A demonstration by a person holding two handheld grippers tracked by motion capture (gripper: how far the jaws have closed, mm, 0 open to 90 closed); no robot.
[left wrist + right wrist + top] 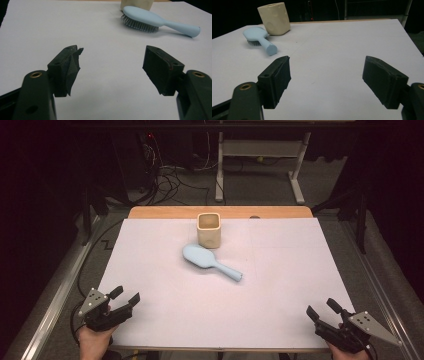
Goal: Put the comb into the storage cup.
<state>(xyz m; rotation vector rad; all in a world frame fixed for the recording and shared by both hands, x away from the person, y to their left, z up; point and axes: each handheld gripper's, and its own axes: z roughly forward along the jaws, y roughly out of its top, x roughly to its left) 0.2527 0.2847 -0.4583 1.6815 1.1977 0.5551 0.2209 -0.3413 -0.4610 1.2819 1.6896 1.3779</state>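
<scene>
Blue hairbrush [210,260] lies bristles-down near the cup [209,229], reachable by left gripper [123,302] and right gripper [322,313], both with jaws apart and empty.

Both black grippers, left gripper [125,300] and right gripper [320,312], carry a grey three-cornered plate dotted with small holes, brass-ringed screw holes sit at the jaw bases, and the left gripper's pad [72,67] looks torn and frayed.

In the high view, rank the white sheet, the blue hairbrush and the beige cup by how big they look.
1. white sheet, far the largest, covering most of the table.
2. blue hairbrush, longer than the cup is tall.
3. beige cup, though it stands farther from the camera, so the gap is unsure.
</scene>
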